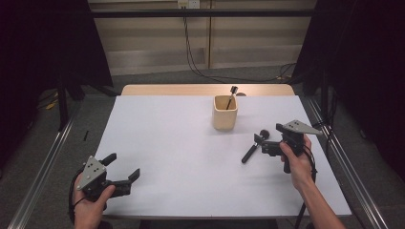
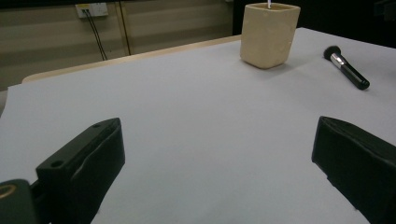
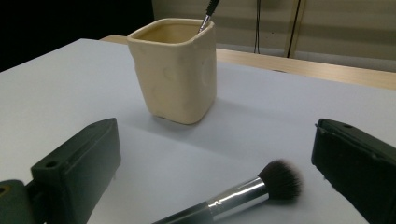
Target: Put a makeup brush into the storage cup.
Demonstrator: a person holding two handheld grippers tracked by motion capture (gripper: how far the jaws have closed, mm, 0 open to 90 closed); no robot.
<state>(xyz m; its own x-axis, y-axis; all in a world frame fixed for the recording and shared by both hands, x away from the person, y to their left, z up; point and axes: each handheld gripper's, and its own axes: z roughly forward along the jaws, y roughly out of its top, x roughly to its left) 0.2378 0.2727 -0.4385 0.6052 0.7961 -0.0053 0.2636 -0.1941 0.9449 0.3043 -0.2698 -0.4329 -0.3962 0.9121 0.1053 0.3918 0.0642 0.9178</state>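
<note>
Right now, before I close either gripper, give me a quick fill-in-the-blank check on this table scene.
1. The makeup brush lies flat on the table, between the open fingers of the ____ gripper.
2. The beige cup holds ____ brush standing inside it.
3. The left gripper has its fingers ____, with nothing between them.
4. The loose brush's bristle end points toward the ____.

Missing words: right; one; open; cup

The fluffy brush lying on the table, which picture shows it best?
The right gripper view: the brush lies close between that open claw's jaws, so its dark bristles and shiny silver collar look big and sharp. The high view shows its whole length but tiny, beside the right claw. The left gripper view shows it far off.
</note>
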